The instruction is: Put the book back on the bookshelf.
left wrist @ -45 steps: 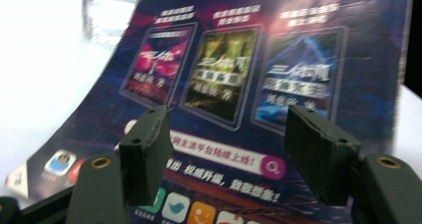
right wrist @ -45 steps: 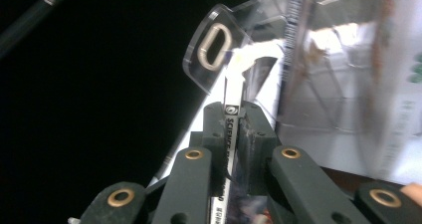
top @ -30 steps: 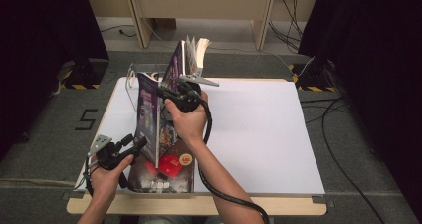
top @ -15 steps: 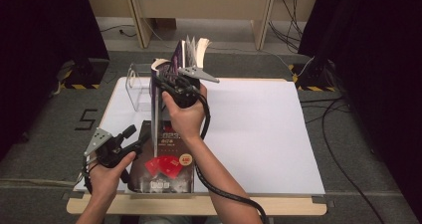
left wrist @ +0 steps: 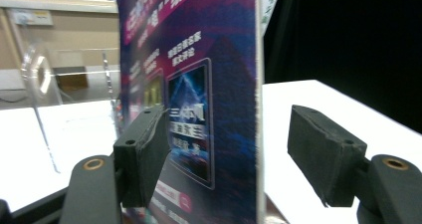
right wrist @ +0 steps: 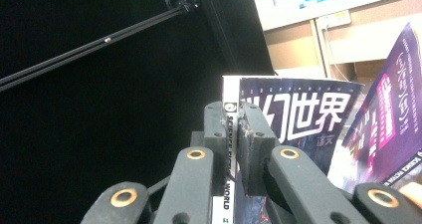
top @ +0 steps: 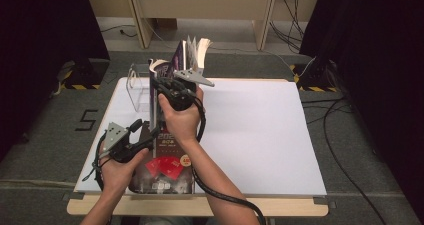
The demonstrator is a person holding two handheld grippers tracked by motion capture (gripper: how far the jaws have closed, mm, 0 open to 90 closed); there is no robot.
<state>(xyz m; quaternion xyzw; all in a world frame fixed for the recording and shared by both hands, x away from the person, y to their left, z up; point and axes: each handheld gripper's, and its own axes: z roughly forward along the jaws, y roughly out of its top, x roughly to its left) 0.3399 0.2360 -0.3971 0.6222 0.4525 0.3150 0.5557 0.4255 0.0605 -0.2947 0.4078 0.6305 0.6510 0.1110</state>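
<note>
A clear plastic rack (top: pixel 137 87) stands at the far left of the white table (top: pixel 250 130), and the thin, glossy magazine (top: pixel 156 92) stands on edge just beside it, with more magazines (top: pixel 192 52) fanned upright right behind, crowding the space around it. The right gripper (top: pixel 167 82) has its black padded jaws clamped on the magazine's white spine, while another flat, dark-covered magazine (top: pixel 167 165) with red shapes lies at the near edge of the table. The left gripper (left wrist: pixel 224 144) has its jaws spread apart on either side of an upright purple cover without pressing it, its hand (top: pixel 117 167) resting over the flat magazine.
</note>
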